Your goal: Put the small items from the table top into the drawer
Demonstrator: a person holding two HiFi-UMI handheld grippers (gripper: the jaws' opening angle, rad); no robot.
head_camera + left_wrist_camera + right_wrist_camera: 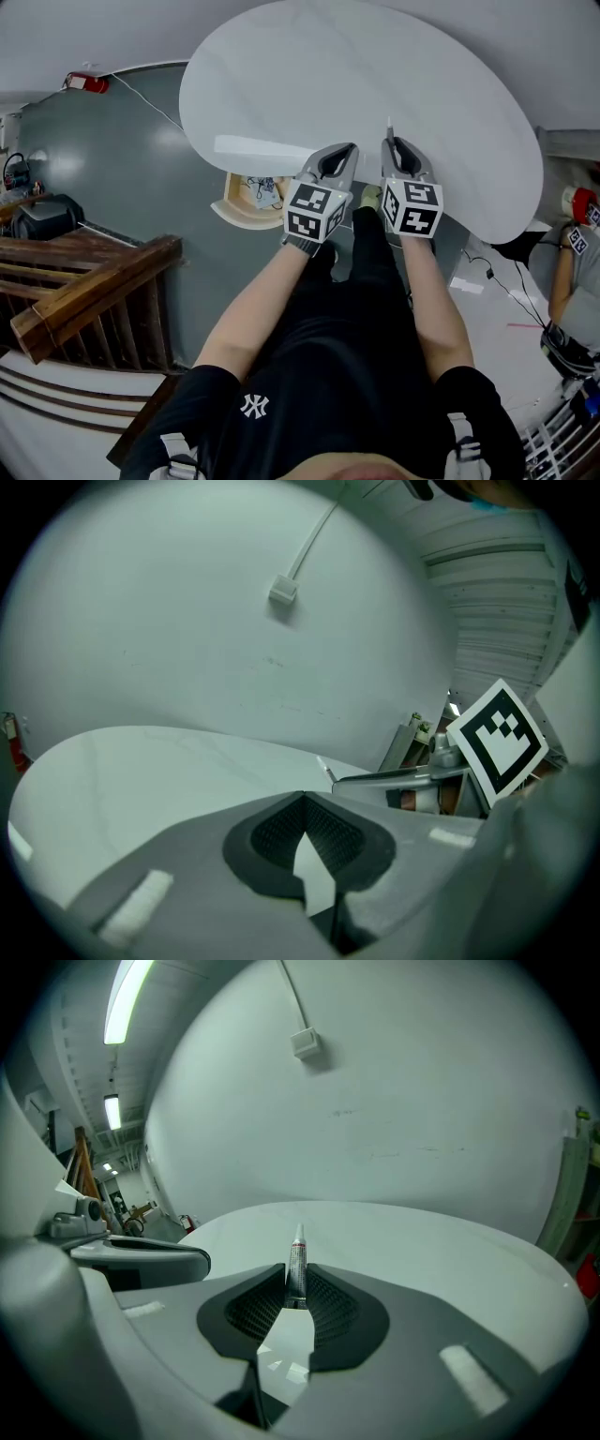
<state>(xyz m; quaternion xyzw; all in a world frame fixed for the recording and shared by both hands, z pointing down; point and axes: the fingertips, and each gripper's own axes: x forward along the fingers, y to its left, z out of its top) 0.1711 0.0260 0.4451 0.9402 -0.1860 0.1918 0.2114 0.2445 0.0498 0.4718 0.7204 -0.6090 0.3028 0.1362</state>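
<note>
My right gripper (390,142) is shut on a small white tube (389,126) with a pointed tip, which sticks up past the jaws over the near edge of the round white table (375,66). In the right gripper view the tube (297,1260) stands pinched between the black pads of my right gripper (297,1288). Just to the left, my left gripper (350,150) is shut with nothing in it; its pads meet at the tip (302,801). Below the table's near left edge an open beige drawer (246,197) holds some small things.
A wooden stair railing (89,291) runs along the left, with a black bag (47,216) behind it. Another person (574,272) stands at the right edge. A white cable box (282,591) hangs on the wall behind the table.
</note>
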